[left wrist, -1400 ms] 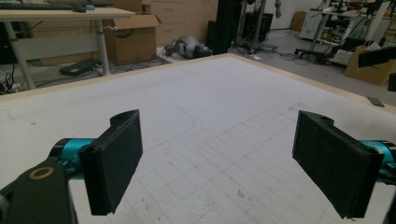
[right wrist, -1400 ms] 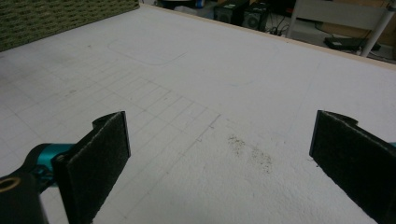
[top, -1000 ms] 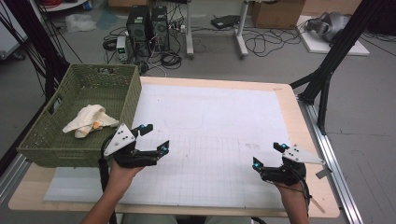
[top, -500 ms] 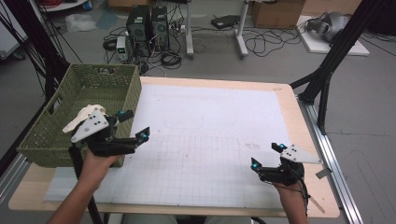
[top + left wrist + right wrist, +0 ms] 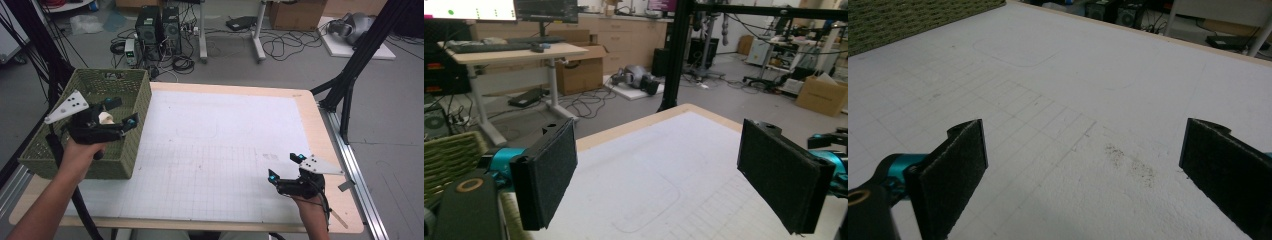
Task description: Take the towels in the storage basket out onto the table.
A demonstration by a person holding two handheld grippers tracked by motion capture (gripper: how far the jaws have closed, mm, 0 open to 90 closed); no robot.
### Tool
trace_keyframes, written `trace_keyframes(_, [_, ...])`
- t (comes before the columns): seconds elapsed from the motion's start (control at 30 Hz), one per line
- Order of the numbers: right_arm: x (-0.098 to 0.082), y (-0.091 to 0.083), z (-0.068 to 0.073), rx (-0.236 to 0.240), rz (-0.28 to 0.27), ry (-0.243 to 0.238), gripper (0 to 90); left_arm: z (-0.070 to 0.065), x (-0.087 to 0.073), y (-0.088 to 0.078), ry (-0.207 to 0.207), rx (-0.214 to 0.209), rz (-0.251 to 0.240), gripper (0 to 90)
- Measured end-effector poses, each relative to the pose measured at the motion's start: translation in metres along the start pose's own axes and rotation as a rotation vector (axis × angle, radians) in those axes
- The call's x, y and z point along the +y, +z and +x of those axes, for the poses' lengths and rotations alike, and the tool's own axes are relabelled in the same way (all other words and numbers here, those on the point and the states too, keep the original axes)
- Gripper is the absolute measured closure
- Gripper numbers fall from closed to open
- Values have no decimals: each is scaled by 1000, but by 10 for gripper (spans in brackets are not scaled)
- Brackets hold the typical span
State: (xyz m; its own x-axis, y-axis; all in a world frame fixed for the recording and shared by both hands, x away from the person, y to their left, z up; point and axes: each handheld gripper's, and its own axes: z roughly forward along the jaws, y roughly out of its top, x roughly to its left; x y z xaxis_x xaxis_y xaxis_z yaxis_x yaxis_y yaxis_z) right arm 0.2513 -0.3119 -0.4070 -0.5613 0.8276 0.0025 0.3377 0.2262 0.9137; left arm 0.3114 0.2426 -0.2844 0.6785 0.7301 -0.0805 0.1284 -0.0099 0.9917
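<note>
A green woven basket (image 5: pixel 134 100) stands at the table's left edge. Inside it lies a cream soft object (image 5: pixel 104 118), mostly hidden behind my left gripper (image 5: pixel 123 112). That gripper hovers over the basket, open and holding nothing. In the left gripper view its jaws (image 5: pixel 664 175) stand wide apart, looking out across the white mat (image 5: pixel 659 165), with the basket rim (image 5: pixel 449 155) at the left. My right gripper (image 5: pixel 284 166) rests low near the front right of the mat (image 5: pixel 220 145), also open. In the right gripper view only bare mat lies between its pads (image 5: pixel 955 170).
The basket wall (image 5: pixel 908 20) shows at the far left of the right gripper view. A black frame post (image 5: pixel 350 75) rises beside the table's right edge. Computers and cables (image 5: pixel 160 30) sit on the floor beyond the table.
My left gripper has moved left and away from the front of the mat to above the basket, now covering most of the cream object. The right gripper has barely shifted.
</note>
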Motion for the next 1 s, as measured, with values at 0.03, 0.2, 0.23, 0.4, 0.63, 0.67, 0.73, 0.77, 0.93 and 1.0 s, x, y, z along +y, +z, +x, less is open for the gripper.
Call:
trace_keyframes(0.03, [0, 0, 0, 1, 1, 1, 43, 5, 1, 0, 6, 11, 3, 166])
trace_keyframes(0.2, [0, 0, 0, 0, 8, 2, 43, 31, 3, -3, -3, 60, 11, 167])
trace_keyframes(0.23, [0, 0, 0, 0, 7, 1, 43, 44, 1, -4, -17, 91, 24, 166])
trace_keyframes(0.4, [-1, 0, 0, -1, 10, -1, 44, 72, -8, -5, -46, 162, 87, 170])
trace_keyframes(0.63, [-1, 3, 1, 3, 24, -1, 43, 112, -30, -1, -81, 268, 242, 179])
trace_keyframes(0.67, [-2, 3, 1, 3, 24, -2, 43, 119, -35, 0, -98, 287, 272, 179])
trace_keyframes(0.73, [-2, 4, 0, 0, 24, -5, 43, 125, -40, 3, -108, 303, 316, 180])
trace_keyframes(0.77, [-2, 4, 0, 0, 24, -4, 43, 125, -40, 3, -108, 303, 316, 180])
trace_keyframes(0.93, [-2, 5, 0, 4, 30, -3, 44, 139, -55, 12, -126, 350, 423, 192])
trace_keyframes(1.0, [-2, 5, 0, 4, 30, -2, 44, 144, -63, 14, -133, 377, 463, 191])
